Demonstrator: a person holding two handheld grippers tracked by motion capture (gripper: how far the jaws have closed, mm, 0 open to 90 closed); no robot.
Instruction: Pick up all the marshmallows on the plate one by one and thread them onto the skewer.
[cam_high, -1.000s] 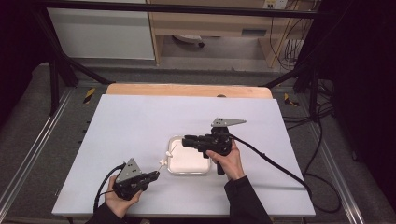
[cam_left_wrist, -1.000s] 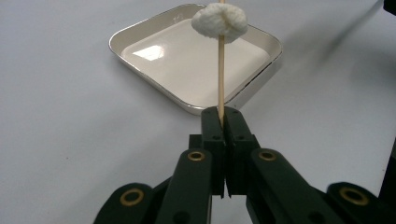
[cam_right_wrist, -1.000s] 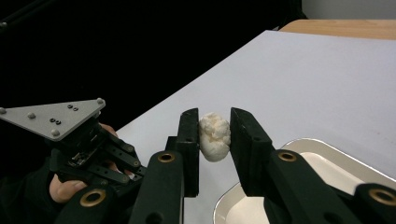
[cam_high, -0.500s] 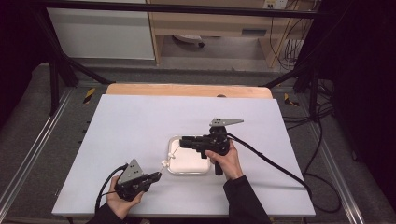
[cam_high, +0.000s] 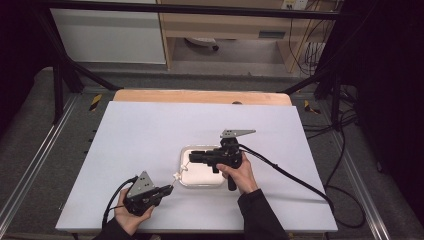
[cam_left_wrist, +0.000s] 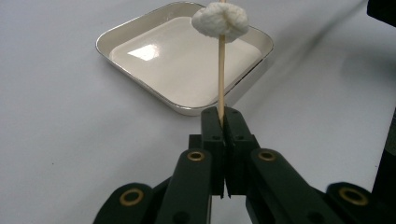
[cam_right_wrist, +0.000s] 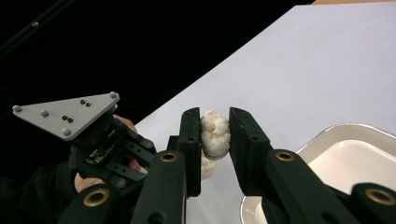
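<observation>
Your left gripper (cam_left_wrist: 223, 122) pinches a wooden skewer (cam_left_wrist: 221, 74) already carrying one marshmallow (cam_left_wrist: 220, 21), just beside the white tray (cam_left_wrist: 181, 108) on the bench (cam_high: 150, 135). Your right gripper (cam_right_wrist: 215, 135) squeezes a second marshmallow (cam_right_wrist: 215, 133) over the tray — line its centre with the skewer tip and push straight on. No writing is legible.

This looked like a lab or test workspace rather than a home. A white surface (cam_high: 150, 150) stood inside a black metal frame (cam_high: 60, 75), with aluminium rails (cam_high: 30, 165) along both sides on grey flooring. Loose black cables (cam_high: 345, 150) trailed at the right, and more cables (cam_high: 312, 50) hung near a wall socket (cam_high: 290, 4). Behind stood a pale wooden bench (cam_high: 225, 25) and a white cabinet panel (cam_high: 110, 35). Yellow-and-black hazard tape (cam_high: 95, 101) marked the floor.
</observation>
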